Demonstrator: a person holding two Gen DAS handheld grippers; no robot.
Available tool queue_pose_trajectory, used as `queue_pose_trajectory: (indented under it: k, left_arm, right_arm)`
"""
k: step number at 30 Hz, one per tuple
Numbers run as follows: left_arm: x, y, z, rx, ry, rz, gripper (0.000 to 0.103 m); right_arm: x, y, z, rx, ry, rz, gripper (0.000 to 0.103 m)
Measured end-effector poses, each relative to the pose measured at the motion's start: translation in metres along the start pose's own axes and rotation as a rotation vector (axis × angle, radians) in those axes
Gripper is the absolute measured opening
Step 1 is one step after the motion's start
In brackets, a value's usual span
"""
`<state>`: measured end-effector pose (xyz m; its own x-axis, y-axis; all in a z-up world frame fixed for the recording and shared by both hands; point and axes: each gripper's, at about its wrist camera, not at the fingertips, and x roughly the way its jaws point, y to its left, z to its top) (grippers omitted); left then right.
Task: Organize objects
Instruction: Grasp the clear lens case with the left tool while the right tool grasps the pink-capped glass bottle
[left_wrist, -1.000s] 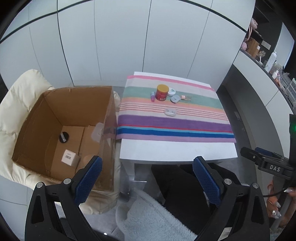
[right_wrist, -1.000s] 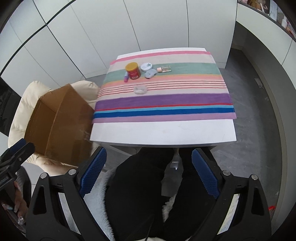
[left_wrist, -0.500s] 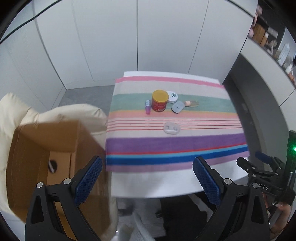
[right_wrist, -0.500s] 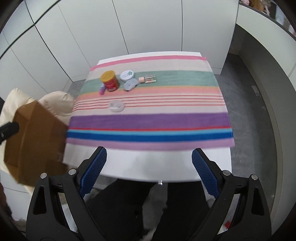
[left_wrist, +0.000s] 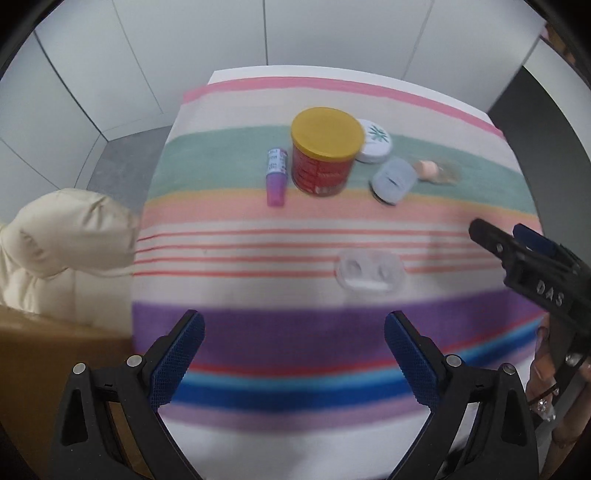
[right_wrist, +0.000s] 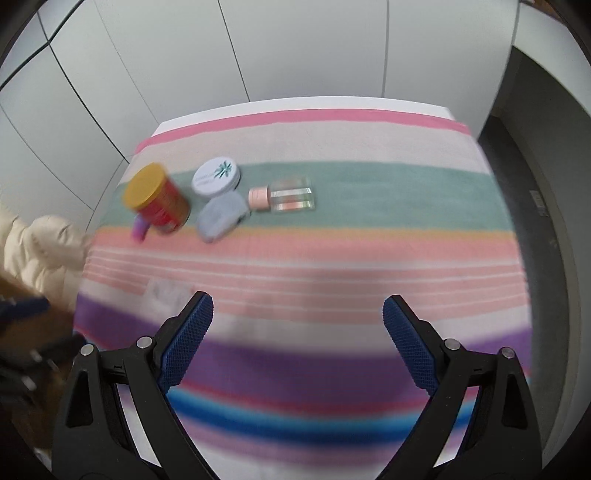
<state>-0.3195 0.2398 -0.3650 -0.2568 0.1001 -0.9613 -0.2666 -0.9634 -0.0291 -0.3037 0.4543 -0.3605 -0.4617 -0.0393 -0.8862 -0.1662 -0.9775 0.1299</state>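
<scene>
As seen from the left wrist: left gripper (left_wrist: 293, 321) at bottom centre, jaws spread wide, nothing between them, over the purple band of a striped cloth (left_wrist: 236, 254) covering a white worktop (left_wrist: 258, 446). Lined up on the green band at upper centre: purple tube (left_wrist: 276, 177) lying flat, red can with yellow lid (left_wrist: 325, 155) upright just right of it, white round tin (left_wrist: 375, 142) touching the can's far right side, grey-blue pouch (left_wrist: 393, 181) in front of the tin. Alone at centre right, on the thin red stripes, well apart from that row: clear two-well case (left_wrist: 369, 271).

Shown only here: right gripper (left_wrist: 498, 230) entering from the right edge, seen side-on, with fingers (left_wrist: 546, 373) of the person's hand below it. Also cream cushion (left_wrist: 66, 229) at left and brown cardboard box (left_wrist: 55, 350) beneath it, both off the worktop.

From the right wrist: right jaws likewise wide apart and empty, at bottom centre above the pink and purple bands. Sharper here: glass bottle with peach cap (right_wrist: 284, 197) lying on its side right of the pouch, a mere smear in the other view. Poorer here: tube mostly hidden behind the can at upper left; clear case a pale blur beside the left jaw tip; left gripper only a dark blur at the left edge.
</scene>
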Motion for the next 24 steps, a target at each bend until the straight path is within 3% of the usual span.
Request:
queue_pose_trajectory:
  k: [7,13,16,17,20,22,24]
  left_arm:
    - [0.025,-0.026,0.009,0.028,-0.064,0.010,0.099]
    - [0.050,-0.037,0.016,-0.019,-0.069,-0.009,0.101]
    - [0.056,-0.036,0.020,-0.080,-0.086,-0.030,0.102]
    - [0.058,-0.036,0.020,-0.100,-0.092,-0.039,0.102]
    - [0.061,-0.039,0.020,-0.125,-0.118,-0.033,0.099]
    - [0.063,-0.048,0.019,-0.082,-0.129,0.035,0.092]
    - [0.063,-0.055,0.017,-0.027,-0.140,0.033,0.097]
  right_arm:
    - [0.050,0.003,0.034,0.050,-0.027,0.022,0.095]
    - [0.073,0.002,0.048,0.113,-0.039,0.022,0.093]
    - [0.075,0.005,0.047,0.094,-0.060,-0.031,0.080]
    - [0.075,0.008,0.046,0.083,-0.062,-0.070,0.066]
    - [0.072,0.011,0.040,0.057,-0.067,-0.102,0.064]
    - [0.071,0.013,0.036,0.034,-0.071,-0.107,0.064]
    - [0.068,0.010,0.035,0.024,-0.066,-0.111,0.064]
